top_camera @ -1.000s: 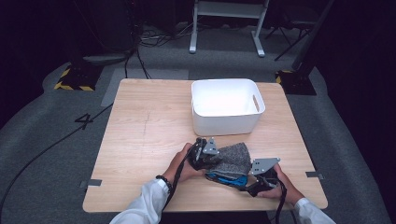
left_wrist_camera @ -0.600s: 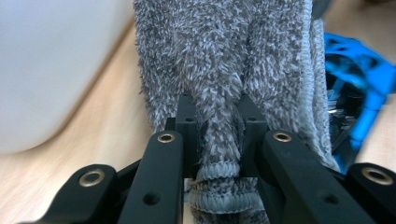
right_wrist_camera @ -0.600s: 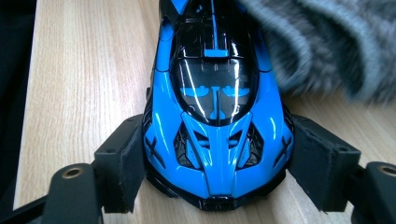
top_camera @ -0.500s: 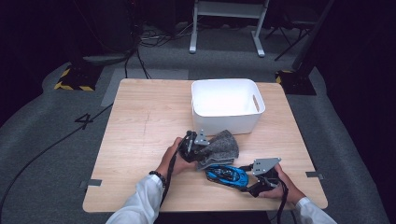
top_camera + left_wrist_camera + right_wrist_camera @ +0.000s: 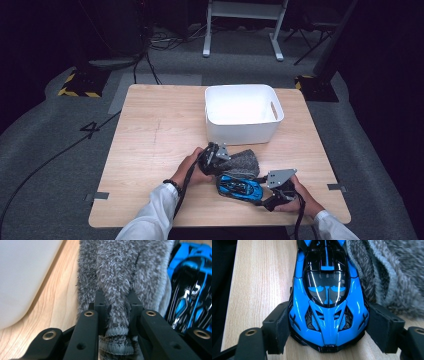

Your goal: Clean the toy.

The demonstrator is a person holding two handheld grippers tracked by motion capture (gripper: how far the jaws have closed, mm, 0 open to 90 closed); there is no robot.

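Note:
A grey fluffy cloth (image 5: 243,163) lies on the wooden table (image 5: 150,130) just in front of the white bin (image 5: 242,132). My left gripper (image 5: 222,159) is shut on a bunched fold at the cloth's left end. In the left gripper view the jaws (image 5: 116,296) pinch that fold of cloth (image 5: 112,265), with the blue toy car (image 5: 190,290) to its right. The blue and black car (image 5: 240,187) rests on the table beside the cloth. My right gripper (image 5: 265,194) is shut on the car's nose (image 5: 327,285), a pad against each side, with the cloth (image 5: 387,272) at the upper right.
The white bin's wall (image 5: 22,277) shows close at the left in the left gripper view; the bin holds nothing that I can see. Bare tabletop stretches to the left. Beyond the table are dark floor, cables and a white frame (image 5: 240,30).
My left gripper has drawn the grey cloth off the car, toward the bin, so the blue car now lies uncovered. The right gripper has stayed where it was on the car.

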